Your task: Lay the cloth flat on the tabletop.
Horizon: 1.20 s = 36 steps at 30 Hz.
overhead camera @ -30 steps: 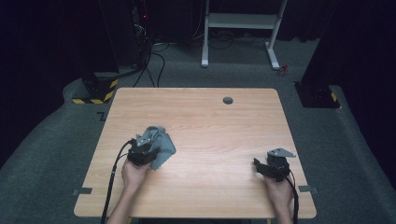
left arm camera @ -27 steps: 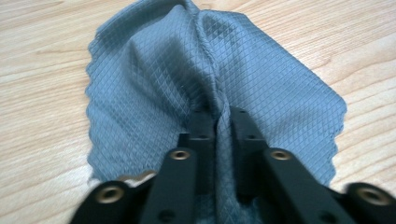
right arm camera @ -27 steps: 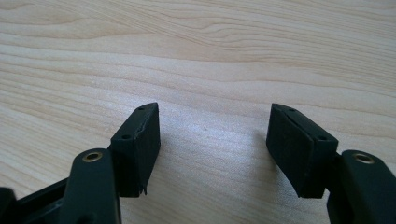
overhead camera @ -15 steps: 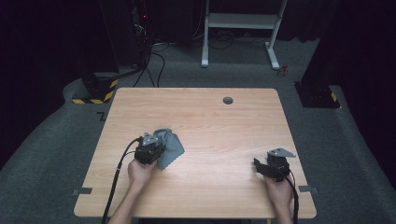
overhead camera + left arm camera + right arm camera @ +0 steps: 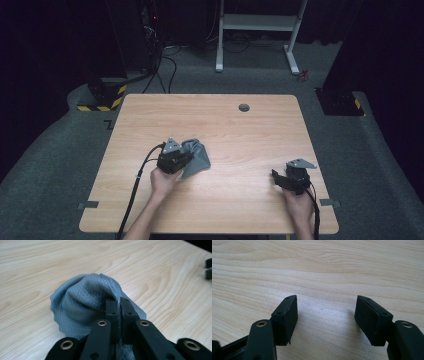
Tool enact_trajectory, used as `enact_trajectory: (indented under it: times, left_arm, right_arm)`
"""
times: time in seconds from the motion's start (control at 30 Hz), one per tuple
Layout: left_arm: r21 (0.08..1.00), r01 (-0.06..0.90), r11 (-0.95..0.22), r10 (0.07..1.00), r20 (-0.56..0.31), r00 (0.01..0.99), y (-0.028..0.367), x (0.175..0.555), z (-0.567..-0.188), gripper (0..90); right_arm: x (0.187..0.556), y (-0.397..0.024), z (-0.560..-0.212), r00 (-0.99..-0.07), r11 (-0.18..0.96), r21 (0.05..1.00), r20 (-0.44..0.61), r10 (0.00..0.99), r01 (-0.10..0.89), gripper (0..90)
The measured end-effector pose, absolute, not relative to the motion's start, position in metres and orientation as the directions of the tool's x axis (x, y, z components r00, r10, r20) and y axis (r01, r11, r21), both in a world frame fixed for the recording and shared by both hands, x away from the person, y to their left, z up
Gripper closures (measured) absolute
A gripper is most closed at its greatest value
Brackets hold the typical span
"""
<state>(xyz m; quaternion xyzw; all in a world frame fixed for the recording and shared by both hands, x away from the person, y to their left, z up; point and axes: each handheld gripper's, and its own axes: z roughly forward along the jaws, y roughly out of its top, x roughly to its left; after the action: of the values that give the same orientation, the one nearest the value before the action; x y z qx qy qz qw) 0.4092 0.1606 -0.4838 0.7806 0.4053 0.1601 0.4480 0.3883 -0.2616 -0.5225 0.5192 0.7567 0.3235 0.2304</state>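
Two hand-held grippers noted: left hand-held gripper [image 5: 117,307] clenched on grey cloth [image 5: 80,305], left of worktop [image 5: 240,130] centre; right hand-held gripper [image 5: 325,315] released, near right front corner.

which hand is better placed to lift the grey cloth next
Left. The left gripper already has its jaws pinched shut on a fold of the grey cloth, so lifting likely follows directly. The right gripper sits with jaws open over bare table, well away from the cloth.
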Motion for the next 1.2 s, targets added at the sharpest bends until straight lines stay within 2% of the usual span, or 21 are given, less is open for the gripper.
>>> enact_trajectory:
  times: [0.2, 0.37, 0.6, 0.8, 1.2]
  left_arm:
    - [0.836, 0.461, -0.297, 0.741, -0.103, 0.663, 0.138, 0.41, -0.478, 87.0]
    - [0.843, 0.455, -0.287, 0.71, -0.132, 0.692, 0.12, 0.41, -0.475, 87.0]
    - [0.851, 0.418, -0.317, 0.672, -0.11, 0.732, 0.093, 0.408, -0.468, 87.0]
    - [0.854, 0.414, -0.314, 0.637, -0.133, 0.759, 0.074, 0.409, -0.468, 87.0]
    - [0.796, 0.436, -0.418, 0.64, -0.082, 0.764, 0.08, 0.402, -0.481, 84.6]
  right_arm:
    - [0.388, -0.262, -0.523, -0.355, 0.252, 0.729, -0.013, 0.935, 0.636, 34.9]
    - [0.388, -0.262, -0.523, -0.354, 0.251, 0.729, -0.013, 0.935, 0.637, 34.9]
    - [0.388, -0.262, -0.523, -0.355, 0.252, 0.729, -0.013, 0.935, 0.636, 34.9]
    - [0.388, -0.262, -0.523, -0.355, 0.252, 0.729, -0.013, 0.935, 0.637, 34.9]
    - [0.388, -0.262, -0.523, -0.355, 0.251, 0.729, -0.013, 0.935, 0.636, 34.9]
